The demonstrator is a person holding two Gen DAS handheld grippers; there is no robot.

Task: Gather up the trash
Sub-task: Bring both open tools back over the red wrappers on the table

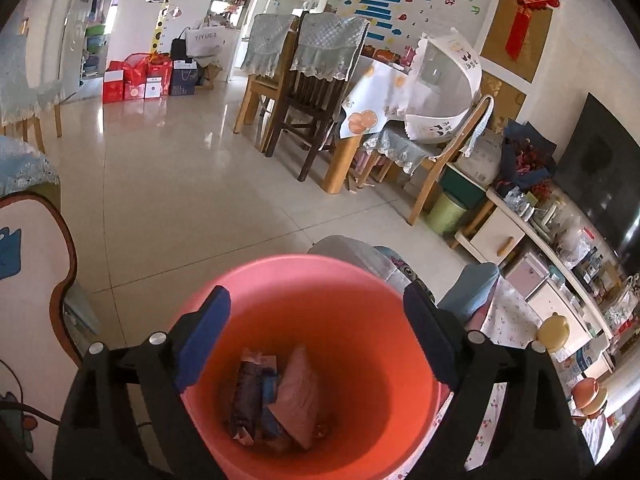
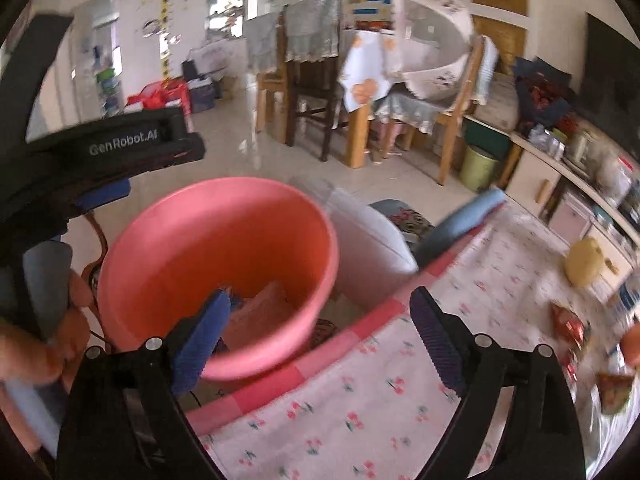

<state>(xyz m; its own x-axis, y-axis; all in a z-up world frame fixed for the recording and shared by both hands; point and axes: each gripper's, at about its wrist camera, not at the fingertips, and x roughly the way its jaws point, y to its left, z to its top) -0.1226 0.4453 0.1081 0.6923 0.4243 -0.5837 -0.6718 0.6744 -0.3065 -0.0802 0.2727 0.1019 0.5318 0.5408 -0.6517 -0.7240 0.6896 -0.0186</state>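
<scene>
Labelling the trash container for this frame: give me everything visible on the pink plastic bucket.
The pink plastic bucket is round, smooth-walled and open-topped, with a rolled rim and no lid or handle visible. It stands upright beside the edge of the cherry-print tablecloth; its base is hidden. Crumpled wrappers lie at its bottom, dark, blue and pinkish. The open left gripper hovers over its mouth, holding nothing.

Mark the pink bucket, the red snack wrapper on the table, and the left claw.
pink bucket [image 2: 192, 216]: right wrist view, inner wall.
red snack wrapper [image 2: 568, 326]: right wrist view, middle.
left claw [image 1: 316, 340]: left wrist view, between fingertips.
</scene>
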